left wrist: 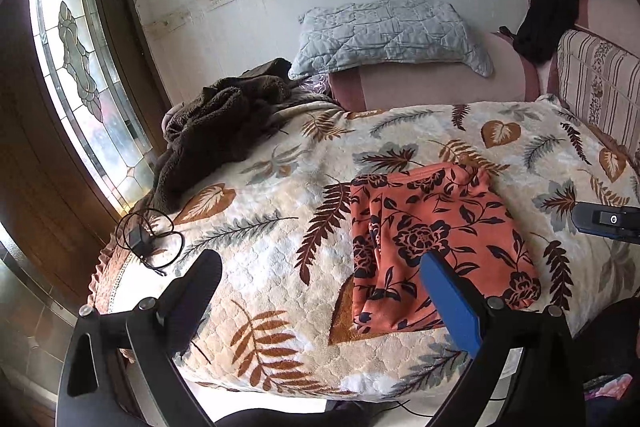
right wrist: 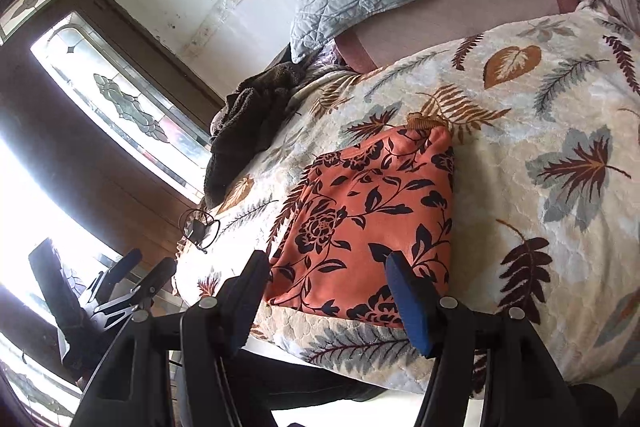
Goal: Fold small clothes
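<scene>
Two tools (left (left wrist: 320, 291), right (right wrist: 324, 279)) gape wide over one folded orange garment (left wrist: 432, 239).

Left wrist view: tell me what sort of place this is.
Most likely a bedroom in a home. A bed covered by a leaf-print blanket fills the view, a quilted grey pillow lies at its far end against the wall, and a folded orange floral garment rests on the blanket.
</scene>
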### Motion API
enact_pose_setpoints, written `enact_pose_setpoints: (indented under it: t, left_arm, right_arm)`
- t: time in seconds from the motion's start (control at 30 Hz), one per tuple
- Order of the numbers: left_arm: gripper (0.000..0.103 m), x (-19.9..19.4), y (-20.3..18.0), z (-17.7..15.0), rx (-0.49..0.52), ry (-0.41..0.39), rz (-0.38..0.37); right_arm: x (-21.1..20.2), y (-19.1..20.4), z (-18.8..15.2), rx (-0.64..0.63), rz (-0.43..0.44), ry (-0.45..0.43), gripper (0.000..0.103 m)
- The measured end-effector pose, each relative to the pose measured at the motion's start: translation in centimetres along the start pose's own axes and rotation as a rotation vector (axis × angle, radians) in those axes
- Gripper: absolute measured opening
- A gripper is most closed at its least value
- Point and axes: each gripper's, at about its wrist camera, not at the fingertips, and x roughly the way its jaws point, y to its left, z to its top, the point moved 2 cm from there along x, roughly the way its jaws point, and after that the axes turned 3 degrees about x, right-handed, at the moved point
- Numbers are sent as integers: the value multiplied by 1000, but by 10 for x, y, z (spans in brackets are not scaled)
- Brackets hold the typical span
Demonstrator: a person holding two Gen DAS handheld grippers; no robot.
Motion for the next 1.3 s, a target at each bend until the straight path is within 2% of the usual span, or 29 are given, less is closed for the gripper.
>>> enact_pose_setpoints:
  t: [1.3]
  left_arm:
    - [99, 16, -22, 15, 28, 26, 38]
  right_arm:
    - [-19, -11, 0, -7, -5, -43, 65]
